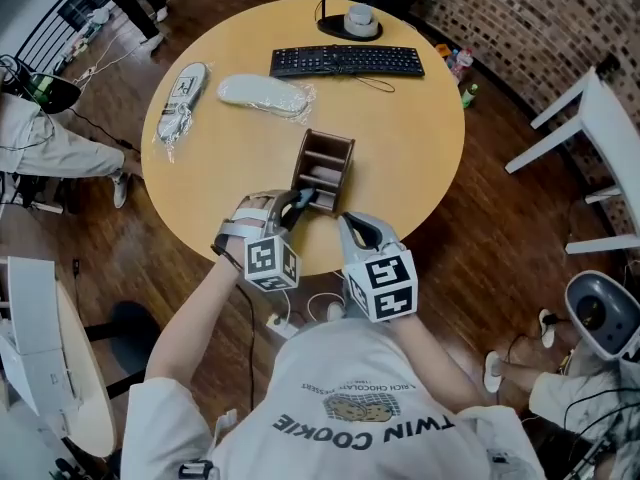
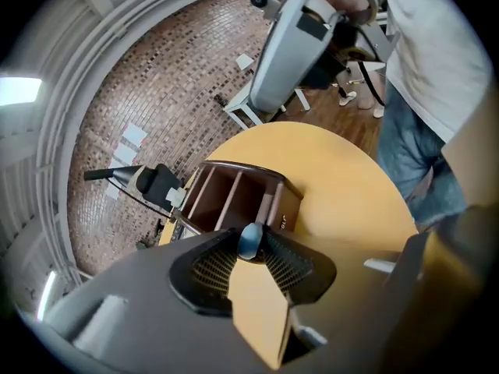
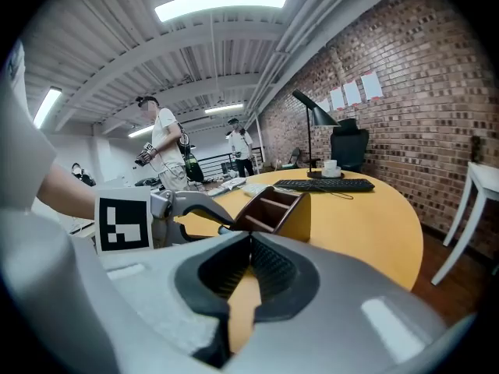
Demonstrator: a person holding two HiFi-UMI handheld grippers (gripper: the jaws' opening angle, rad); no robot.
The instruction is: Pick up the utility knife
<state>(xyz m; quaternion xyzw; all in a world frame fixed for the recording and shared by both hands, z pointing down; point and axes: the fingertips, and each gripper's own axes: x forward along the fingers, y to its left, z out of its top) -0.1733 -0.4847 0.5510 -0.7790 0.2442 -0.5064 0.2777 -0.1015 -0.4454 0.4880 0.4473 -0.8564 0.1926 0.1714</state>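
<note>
Toward the near edge of the tan round counter (image 1: 420, 158), the open left claw (image 2: 250, 249) straddles the blue-grey utility knife (image 2: 249, 238). Probably light and stiff: grip its handle.

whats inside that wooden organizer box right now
The wooden organizer shows only bare dividers and dark wood in its far slots. Its near end is covered by the left gripper, with a blue-grey rounded thing between its jaw tips; what that slot holds below can't be seen.

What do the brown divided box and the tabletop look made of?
Brown divided box: dark wood or wood-look board, going by its thin flat panels; satin. Tabletop: likely light wood-look laminate, smooth and even in colour, faint sheen.
</note>
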